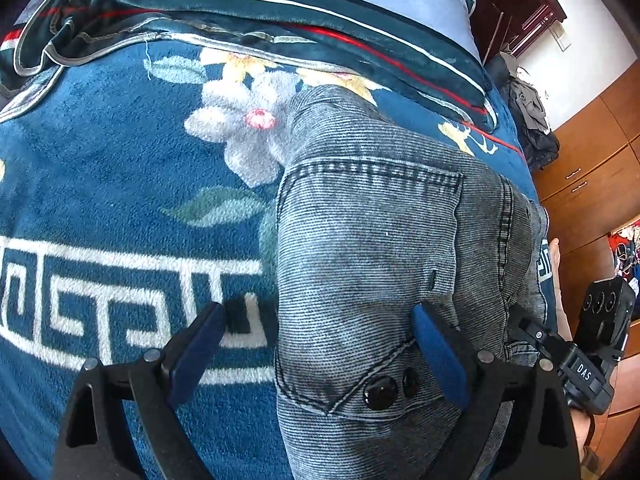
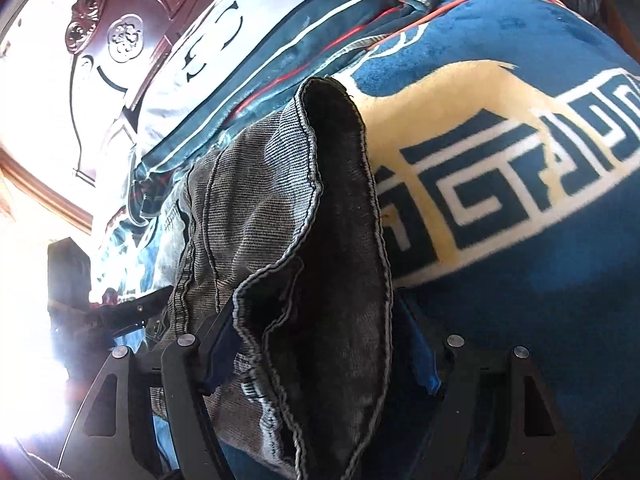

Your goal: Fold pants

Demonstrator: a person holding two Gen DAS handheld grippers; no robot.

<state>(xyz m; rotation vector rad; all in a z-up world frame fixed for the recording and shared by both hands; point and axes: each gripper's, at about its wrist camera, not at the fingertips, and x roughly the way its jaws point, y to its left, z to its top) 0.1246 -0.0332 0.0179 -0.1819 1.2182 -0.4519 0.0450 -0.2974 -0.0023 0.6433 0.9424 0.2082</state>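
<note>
Left wrist view, from the left edge: blue fleece blanket (image 1: 100, 168) with a white key-pattern band and a grey flower, spread over a bed. Left gripper (image 1: 320, 332) gaping wide, nothing between the blue pads; left finger (image 1: 196, 344) over bare blanket, right one resting on or just above the denim. Grey jeans (image 1: 372, 248) lying on the blanket right of centre, back pocket up, two dark studs (image 1: 386, 390) near the pocket's lower corner. Lower part of the jeans cut off by the frame edge and by the gripper body. Behind, a dark green striped quilt (image 1: 240, 8) bunched along the head of the bed, a pale pillow partly out of frame. At the far right, the other tool's black body, a heap of dark clothes (image 1: 532, 120), and wooden drawers (image 1: 592, 168).

Right wrist view: left third washed out by glare, only a carved dark headboard (image 2: 116, 36) readable. Right gripper (image 2: 324, 344) spread wide around a raised fold of the jeans (image 2: 256, 208), dark inner side (image 2: 340, 240) facing the camera. Right pad largely hidden behind cloth, so contact cannot be judged; probably not clamped. Blanket with a cream patch (image 2: 452, 96) at the right.
</note>
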